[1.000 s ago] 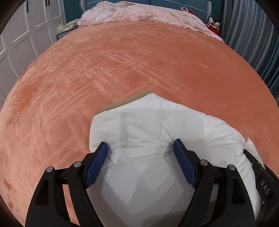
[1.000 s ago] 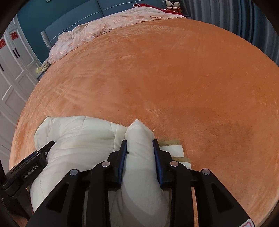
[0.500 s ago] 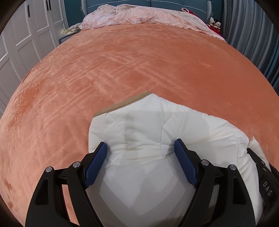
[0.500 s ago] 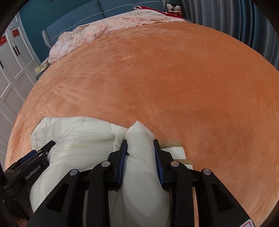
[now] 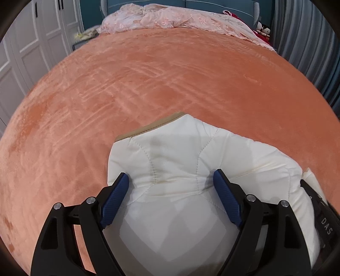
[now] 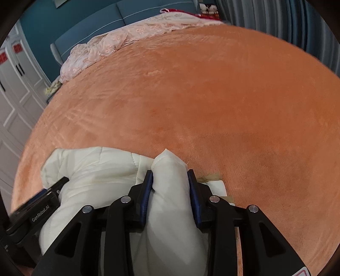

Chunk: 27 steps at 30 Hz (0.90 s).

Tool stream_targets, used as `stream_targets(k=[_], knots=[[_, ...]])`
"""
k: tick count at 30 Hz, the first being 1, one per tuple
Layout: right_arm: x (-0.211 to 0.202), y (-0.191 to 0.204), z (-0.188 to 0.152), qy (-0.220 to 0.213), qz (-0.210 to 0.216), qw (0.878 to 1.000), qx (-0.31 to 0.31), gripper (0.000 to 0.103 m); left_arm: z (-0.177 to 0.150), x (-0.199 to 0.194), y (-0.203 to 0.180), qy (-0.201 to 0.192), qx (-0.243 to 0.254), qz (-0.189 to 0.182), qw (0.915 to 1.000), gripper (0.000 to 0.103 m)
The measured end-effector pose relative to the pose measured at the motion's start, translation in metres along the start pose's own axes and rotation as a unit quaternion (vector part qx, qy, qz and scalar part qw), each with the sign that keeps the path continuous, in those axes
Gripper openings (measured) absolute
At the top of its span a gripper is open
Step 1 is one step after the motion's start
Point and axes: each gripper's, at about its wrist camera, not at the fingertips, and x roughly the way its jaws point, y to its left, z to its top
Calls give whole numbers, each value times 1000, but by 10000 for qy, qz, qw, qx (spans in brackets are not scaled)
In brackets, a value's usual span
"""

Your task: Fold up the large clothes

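Observation:
A puffy cream-white quilted jacket (image 5: 191, 148) with a tan trim lies bunched on the orange bed cover (image 5: 148, 74). My left gripper (image 5: 170, 180) holds its jaws wide, blue pads pressed into both sides of a thick bulge of the jacket. In the right wrist view the same jacket (image 6: 95, 167) spreads to the left. There my right gripper (image 6: 170, 176) is shut on a narrower padded fold that sticks up between its pads. The two grippers sit side by side. The right one's body shows at the left view's edge (image 5: 318, 214), and the left one's at the right view's edge (image 6: 42, 203).
The orange cover stretches far ahead of both grippers. A pink lace blanket (image 5: 170, 19) lies crumpled at the bed's head by a teal headboard. White wardrobe doors (image 5: 31, 42) stand at the left, grey curtains (image 5: 308, 42) at the right, plush toys (image 5: 263, 29) in the far corner.

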Motion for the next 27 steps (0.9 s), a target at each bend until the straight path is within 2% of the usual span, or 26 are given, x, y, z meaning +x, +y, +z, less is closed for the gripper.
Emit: stream_targets(k=[2,3,4,6,7,9,12,15,17,19,20,24,27], knots=[[-13,-6,6,133,123,9996,205,32,3,-10,8,147,-46,-243,9996,79],[-29,-9,7,136,152,9992,348,36,3,-19,10,175,6,-326,9993,79],[-50,-12,5,22,229,9988,442,37,0,-33,14,164,88,-394,9991,79],[-86,-14,-4,-46,415,9984,371,38,-13,-64,24,178,144,-619,9978,80],[-98,-14,-10,-15,468,9985,281,38,-24,-81,31,206,162,-842,9961,80],[-129,-17,-34,138,557,9983,47,39,-46,-105,42,333,222,-994,9942,80],[-150,-21,-70,445,798,9958,-109,40,-84,-131,53,602,244,-1155,9912,80],[-152,-21,-100,621,452,9965,-325,44,-112,-142,57,652,227,-1100,9915,80],[-150,-22,-112,730,484,9957,-300,45,-123,-142,59,749,82,-1175,9902,80],[-151,-23,-118,720,505,9960,-181,32,-125,-141,64,812,-5,-1191,9896,80],[-156,-22,-120,686,624,9955,-169,13,-125,-143,64,852,-18,-1208,9890,80],[-177,-19,-123,470,654,9965,-207,9,-126,-141,62,864,162,-972,9914,80],[-167,-16,-131,663,425,9963,-332,9,-132,-138,58,886,279,-824,9923,81]])
